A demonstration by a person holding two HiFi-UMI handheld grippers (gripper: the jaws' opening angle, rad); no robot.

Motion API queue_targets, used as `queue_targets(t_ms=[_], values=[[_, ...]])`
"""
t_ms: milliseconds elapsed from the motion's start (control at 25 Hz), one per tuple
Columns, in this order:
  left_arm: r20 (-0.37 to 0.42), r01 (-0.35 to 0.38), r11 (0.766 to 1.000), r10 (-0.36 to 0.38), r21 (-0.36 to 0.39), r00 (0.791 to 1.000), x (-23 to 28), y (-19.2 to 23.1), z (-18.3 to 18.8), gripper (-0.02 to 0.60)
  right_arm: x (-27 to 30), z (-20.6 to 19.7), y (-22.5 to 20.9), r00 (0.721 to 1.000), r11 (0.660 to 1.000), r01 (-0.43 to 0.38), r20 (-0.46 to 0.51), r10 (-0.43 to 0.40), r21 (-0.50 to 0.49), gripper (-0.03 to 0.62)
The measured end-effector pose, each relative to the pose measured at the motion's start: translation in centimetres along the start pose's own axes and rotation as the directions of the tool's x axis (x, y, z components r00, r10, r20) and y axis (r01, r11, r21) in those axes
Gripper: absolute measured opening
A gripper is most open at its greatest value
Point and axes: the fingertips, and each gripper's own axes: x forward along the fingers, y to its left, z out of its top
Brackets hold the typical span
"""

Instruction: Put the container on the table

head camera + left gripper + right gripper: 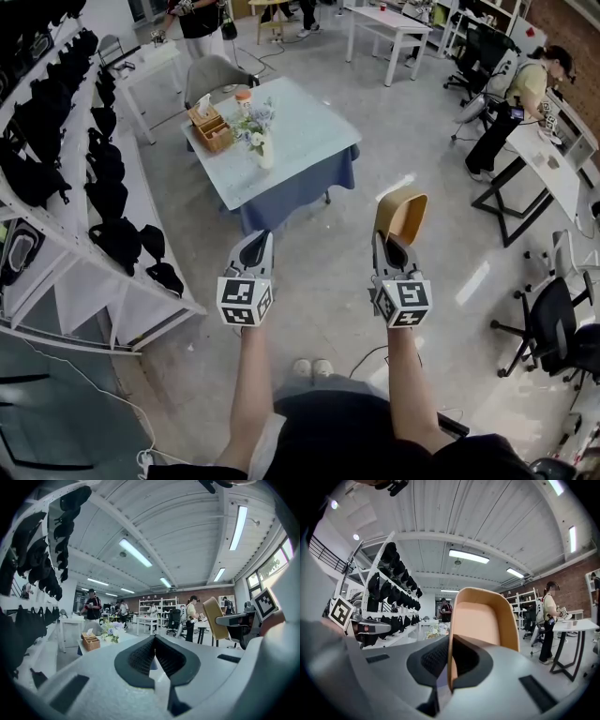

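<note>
The right gripper point(449, 660) is clamped on 1 wall of the tan container point(404, 214), which is in the air on the near side of the table point(314, 122), well apart from it. The left gripper point(154, 643) has its jaws pressed together with nothing between them, also on the near side of the table.

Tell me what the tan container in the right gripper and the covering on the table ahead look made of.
The container looks like thin, matte tan sheet, likely paper pulp or kraft card, though thin plastic is possible; its wall shows as a thin edge in the right gripper. The table covering seems cloth: pale top, dark blue skirt draping at the sides.
</note>
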Motion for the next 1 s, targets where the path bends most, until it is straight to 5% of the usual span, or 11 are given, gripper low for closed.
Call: queue_targets(t_ms=[1000], values=[[0.021, 0.057, 0.998, -0.057, 0.016, 0.998, 0.6, 2.4, 0.1, 0.009, 0.8, -0.3, 1.2, 0.997, 0.997, 0.063, 0.032, -0.064, 0.041, 0.003]])
